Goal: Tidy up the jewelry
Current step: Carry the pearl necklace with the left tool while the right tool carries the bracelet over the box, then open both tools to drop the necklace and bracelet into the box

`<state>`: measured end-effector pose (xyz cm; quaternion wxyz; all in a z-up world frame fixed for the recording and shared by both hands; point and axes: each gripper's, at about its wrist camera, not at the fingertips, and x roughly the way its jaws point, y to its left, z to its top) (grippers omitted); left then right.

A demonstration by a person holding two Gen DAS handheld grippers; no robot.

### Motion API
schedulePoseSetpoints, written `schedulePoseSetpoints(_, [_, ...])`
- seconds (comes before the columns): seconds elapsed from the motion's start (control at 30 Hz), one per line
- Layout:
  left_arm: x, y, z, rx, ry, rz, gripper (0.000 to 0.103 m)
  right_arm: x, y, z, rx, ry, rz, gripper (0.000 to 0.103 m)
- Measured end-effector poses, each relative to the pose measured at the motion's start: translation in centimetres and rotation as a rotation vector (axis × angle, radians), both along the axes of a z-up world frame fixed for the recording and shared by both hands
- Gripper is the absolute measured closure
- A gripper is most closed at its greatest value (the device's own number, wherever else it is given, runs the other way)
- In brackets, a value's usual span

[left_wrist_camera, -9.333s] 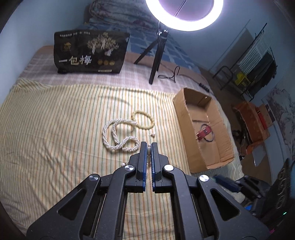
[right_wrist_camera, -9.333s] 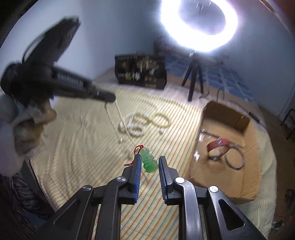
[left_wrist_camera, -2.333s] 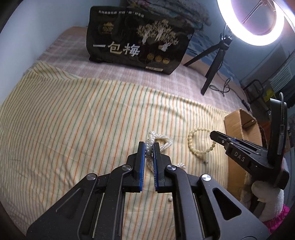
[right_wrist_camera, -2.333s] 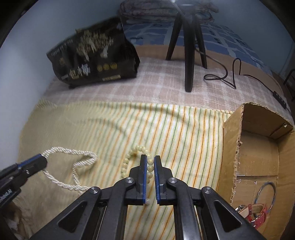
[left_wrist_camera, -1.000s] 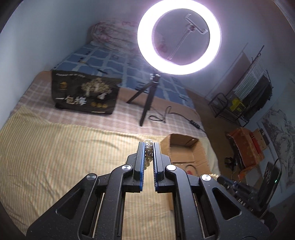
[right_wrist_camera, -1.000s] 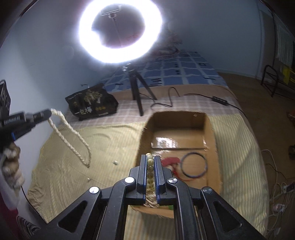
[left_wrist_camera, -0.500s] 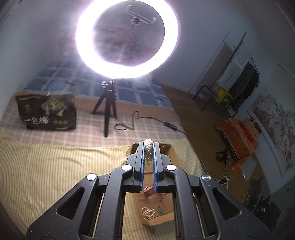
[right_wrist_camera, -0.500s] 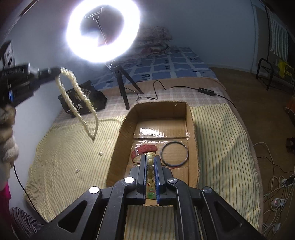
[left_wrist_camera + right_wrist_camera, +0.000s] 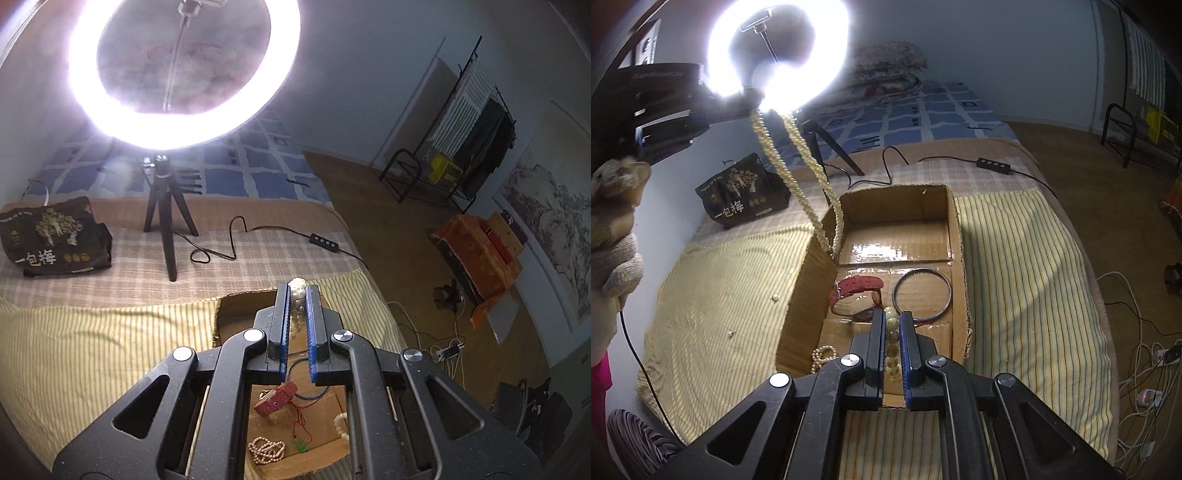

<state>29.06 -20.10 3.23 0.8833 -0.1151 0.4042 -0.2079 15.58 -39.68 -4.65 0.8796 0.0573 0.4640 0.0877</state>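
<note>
On the left, our left gripper (image 9: 297, 291) is clamped on the pearl rope (image 9: 798, 162). A second ago the rope hung over the yellow cloth (image 9: 713, 280), left of the box (image 9: 955, 236). Now its low end dangles just over the box's left wall. In the middle, a red strap (image 9: 855, 288), a ring (image 9: 921, 291) and small pearls (image 9: 822, 356) lie in the box. Our right gripper (image 9: 892, 325) is clamped on the bead bracelet (image 9: 892, 343), now over the box's near end. We think both can soon be dropped in.
</note>
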Motion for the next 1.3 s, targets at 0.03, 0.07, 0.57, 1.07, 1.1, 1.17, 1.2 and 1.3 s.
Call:
schedulePoseSetpoints(0.03, [0.2, -0.4, -0.4, 0.008, 0.003, -0.003, 0.097, 0.1, -0.1, -0.2, -0.001, 0.005, 0.001, 0.099])
schedulePoseSetpoints(0.07, [0.4, -0.8, -0.8, 0.017, 0.006, -0.005, 0.097, 0.1, -0.1, -0.3, -0.002, 0.008, 0.001, 0.099])
schedulePoseSetpoints(0.57, [1.5, -3.1, -4.0, 0.044, 0.058, -0.034, 0.097, 0.6, -0.5, -1.8, -0.004, 0.041, 0.000, 0.096])
schedulePoseSetpoints(1.07, [0.1, -1.7, -3.1, 0.067, 0.047, -0.039, 0.096, -0.2, 0.9, -0.4, -0.023, -0.005, 0.016, 0.031])
schedulePoseSetpoints(1.1, [-0.1, -1.5, -3.0, 0.069, 0.045, -0.037, 0.096, -0.2, 1.0, -0.2, -0.024, -0.007, 0.013, 0.029])
schedulePoseSetpoints(1.17, [-0.5, -0.9, -2.7, 0.076, 0.039, -0.032, 0.096, -0.4, 1.1, 0.1, -0.026, -0.012, 0.005, 0.025])
schedulePoseSetpoints(1.2, [-0.7, -0.6, -2.6, 0.078, 0.039, -0.033, 0.096, -0.5, 1.1, 0.3, -0.026, -0.014, 0.000, 0.022])
schedulePoseSetpoints(1.3, [-1.4, 0.3, -2.1, 0.091, 0.030, -0.032, 0.096, -0.8, 1.3, 1.2, -0.023, -0.029, -0.019, 0.015])
